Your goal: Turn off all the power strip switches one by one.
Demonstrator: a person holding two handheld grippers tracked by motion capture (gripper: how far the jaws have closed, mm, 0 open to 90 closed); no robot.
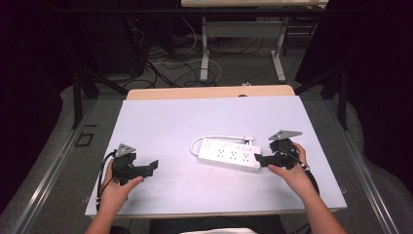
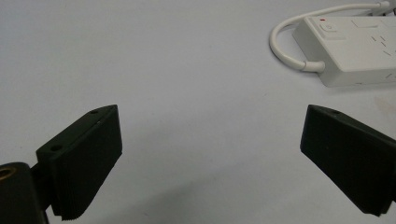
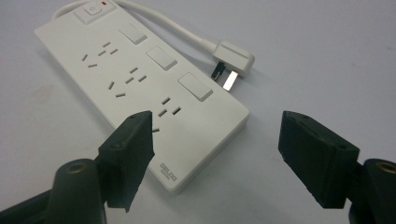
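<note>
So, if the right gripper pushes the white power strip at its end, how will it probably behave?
The power strip lies flat and looks like rigid plastic, so it probably slides or pivots without tipping. Its cord curves loosely, so the plug would likely drag behind. The right gripper stands open at its end.

A pale table top (image 1: 160,126), and beyond it a desk frame (image 1: 243,44) over what look like floor cables (image 1: 165,63).

The power strip (image 3: 140,88) looks like smooth white plastic with a faint sheen; its plug (image 3: 232,60) shows bright metal pins. The table (image 1: 160,122) top is matt and pale, with a wood-look edge at 12 o'clock. The right gripper (image 3: 215,154) has matt black jaws, and the left gripper (image 2: 210,163) has ribbed pads.
</note>
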